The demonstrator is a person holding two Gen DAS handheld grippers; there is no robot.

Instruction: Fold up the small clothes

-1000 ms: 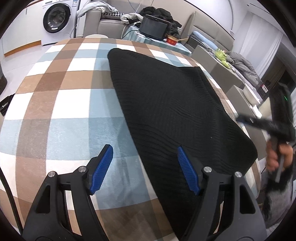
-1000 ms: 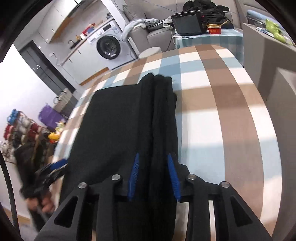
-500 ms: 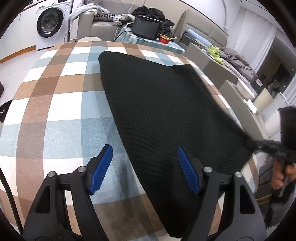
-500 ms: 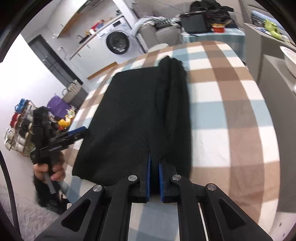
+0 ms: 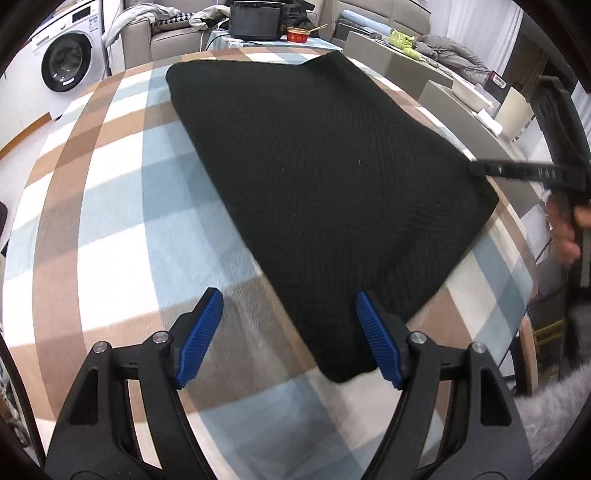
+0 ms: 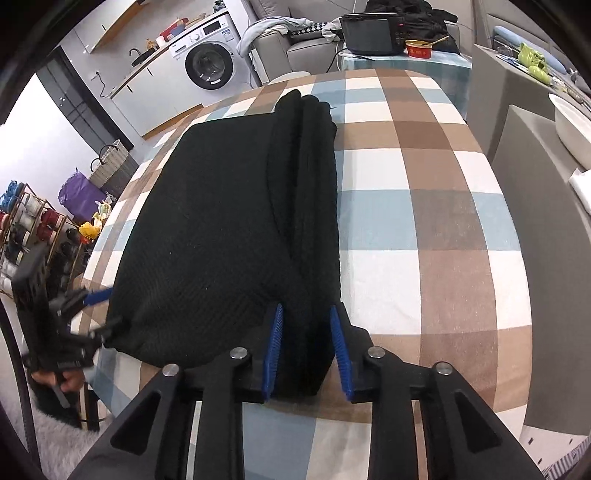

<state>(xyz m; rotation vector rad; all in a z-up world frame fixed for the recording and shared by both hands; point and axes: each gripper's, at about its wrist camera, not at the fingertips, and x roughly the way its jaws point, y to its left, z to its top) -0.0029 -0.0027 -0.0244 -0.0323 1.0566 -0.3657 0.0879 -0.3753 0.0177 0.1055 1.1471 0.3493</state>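
Note:
A black knitted garment (image 5: 325,166) lies flat on the checked tablecloth (image 5: 110,221). My left gripper (image 5: 288,336) is open above the garment's near corner, and its blue pads (image 5: 376,339) touch nothing. In the right wrist view the garment (image 6: 207,236) has a long folded strip along its right side. My right gripper (image 6: 306,347) straddles the near end of that strip; its jaws are opening, the cloth lies between them and is not pinched. The right gripper (image 5: 517,171) also shows at the garment's far right edge, and the left gripper (image 6: 81,317) at its left edge.
A washing machine (image 6: 208,68) stands beyond the table's far left. A black appliance (image 6: 369,31) and a red bowl (image 6: 419,48) sit on a side table behind. A grey chair (image 6: 535,221) stands close to the right table edge, and a rack (image 6: 29,221) to the left.
My right gripper was shut on the folded strip half a second ago and has now parted its jaws. My left gripper has moved along the table to the garment's near corner.

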